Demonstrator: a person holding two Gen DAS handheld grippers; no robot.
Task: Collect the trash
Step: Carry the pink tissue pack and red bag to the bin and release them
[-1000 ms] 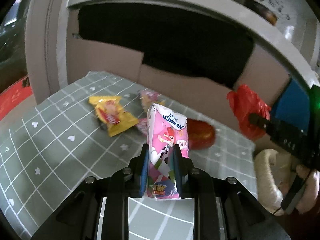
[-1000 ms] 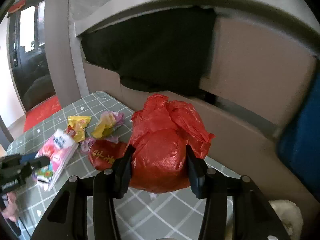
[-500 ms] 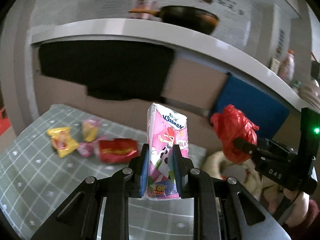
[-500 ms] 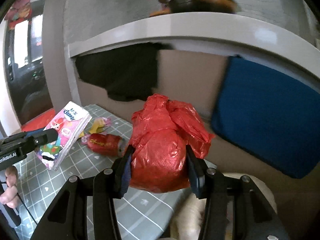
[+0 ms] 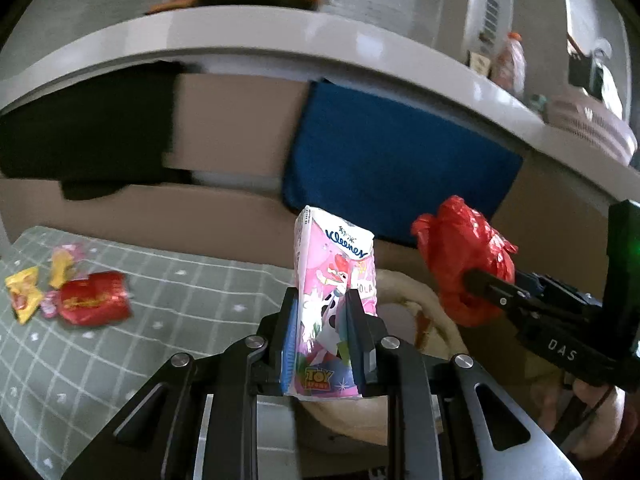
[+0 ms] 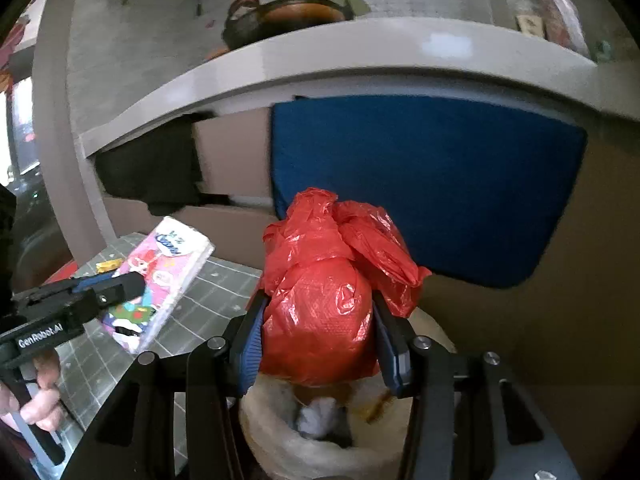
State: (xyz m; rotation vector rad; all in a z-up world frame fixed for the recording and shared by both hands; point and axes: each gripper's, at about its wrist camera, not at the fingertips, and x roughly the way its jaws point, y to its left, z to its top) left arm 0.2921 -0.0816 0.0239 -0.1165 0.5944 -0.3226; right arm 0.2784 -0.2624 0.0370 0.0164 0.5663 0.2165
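My left gripper (image 5: 322,312) is shut on a pink Kleenex tissue pack (image 5: 334,276), held upright above the table's right end; the pack also shows in the right wrist view (image 6: 160,276). My right gripper (image 6: 318,328) is shut on a crumpled red plastic bag (image 6: 320,312), held just above a cream bag-lined bin (image 6: 280,444) that holds some trash. The red bag (image 5: 464,264) and the bin's rim (image 5: 404,284) show in the left wrist view too. A red wrapper (image 5: 94,298) and yellow wrappers (image 5: 24,292) lie on the green checked tablecloth (image 5: 180,320) to the left.
A blue cushion (image 6: 424,184) and a black cloth (image 5: 80,140) hang against the brown wall under a grey counter (image 6: 320,60). A pan (image 6: 280,16) and bottles stand on the counter above.
Both grippers have swung right, away from the wrappers on the table, carrying the tissue pack and the red bag. The bin now lies under the red bag.
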